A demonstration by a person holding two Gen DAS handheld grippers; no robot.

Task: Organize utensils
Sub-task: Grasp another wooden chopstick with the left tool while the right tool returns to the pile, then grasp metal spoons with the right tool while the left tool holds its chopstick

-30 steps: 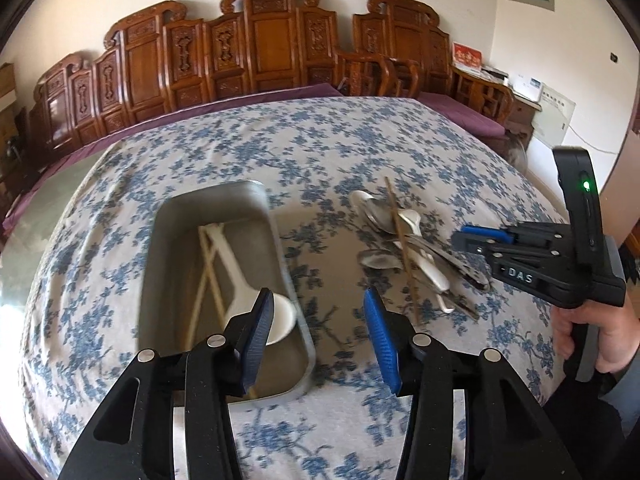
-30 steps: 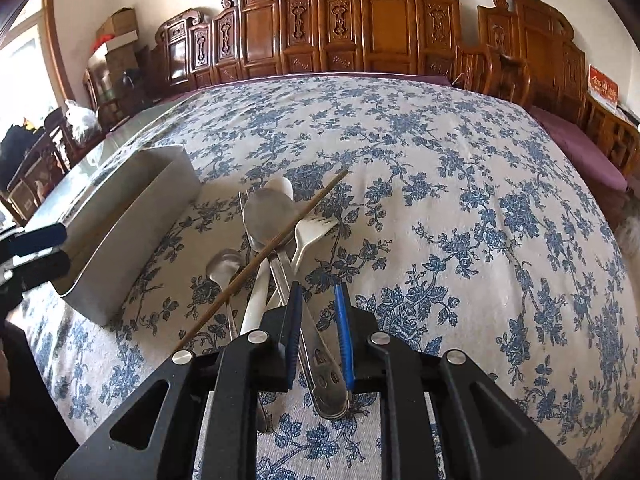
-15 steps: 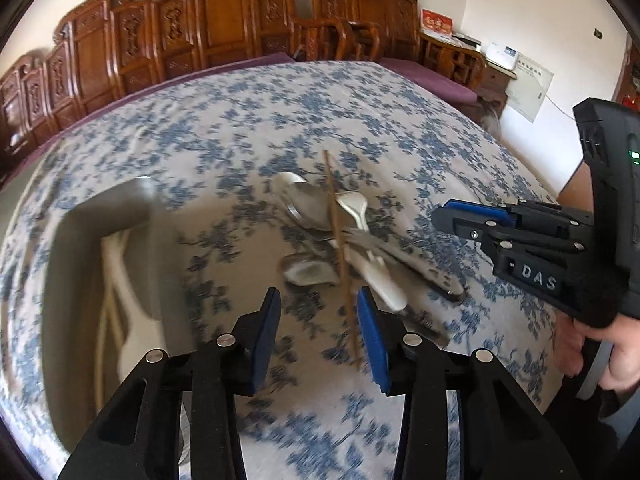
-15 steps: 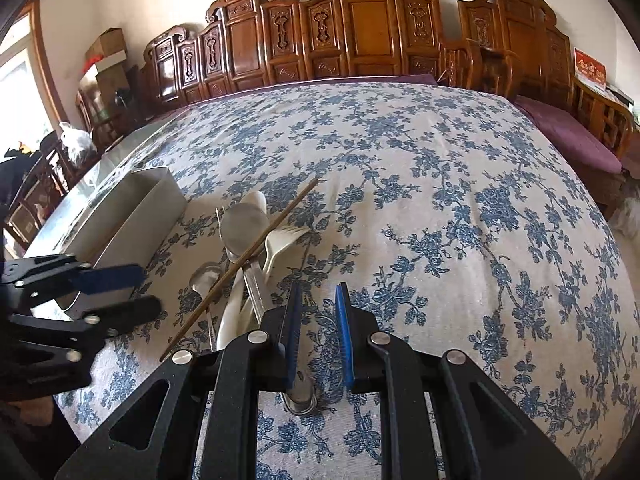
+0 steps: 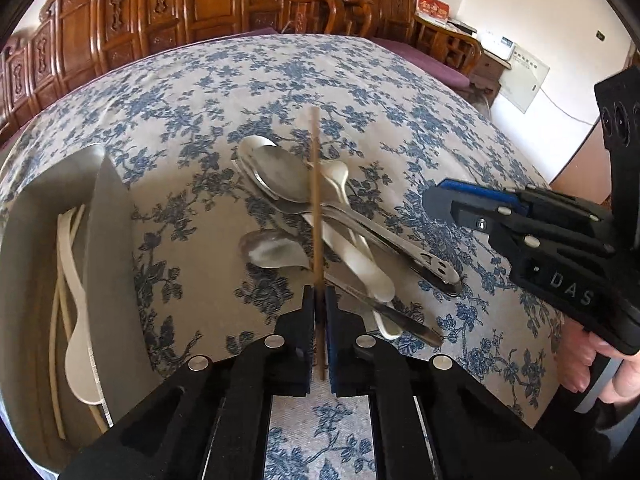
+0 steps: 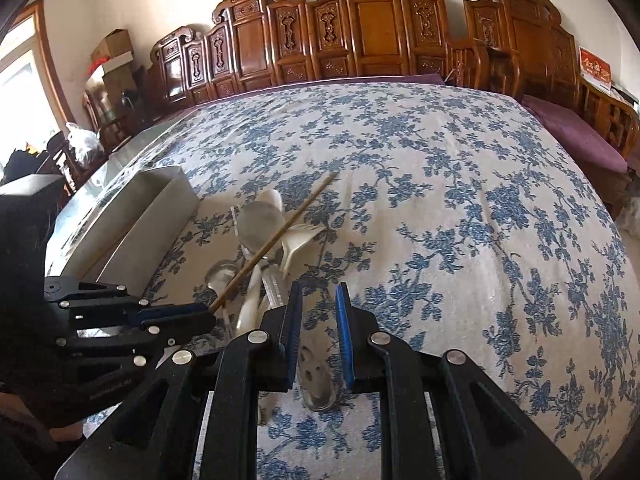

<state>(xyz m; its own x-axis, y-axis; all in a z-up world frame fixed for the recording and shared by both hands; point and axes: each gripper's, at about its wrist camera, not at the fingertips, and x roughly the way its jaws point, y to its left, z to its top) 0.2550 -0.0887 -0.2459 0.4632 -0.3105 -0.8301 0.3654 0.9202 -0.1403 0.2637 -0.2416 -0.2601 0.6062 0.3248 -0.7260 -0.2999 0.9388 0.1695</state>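
A pile of utensils lies on the flowered tablecloth: a large metal spoon, a smaller metal spoon, white plastic spoons and a white fork. A brown wooden chopstick rests across the pile. My left gripper is shut on the chopstick's near end. The same left gripper and chopstick show in the right wrist view. My right gripper hovers just right of the pile, jaws slightly apart and gripping nothing. A metal handle end lies on the cloth under it.
A metal tray stands left of the pile, holding a white spoon and pale chopsticks. Carved wooden chairs line the far side of the table. A hand holds the right gripper at the table's right edge.
My left gripper moved right from over the tray to the pile, dropped lower, and closed on the chopstick's near end. The right gripper stayed nearly where it was.
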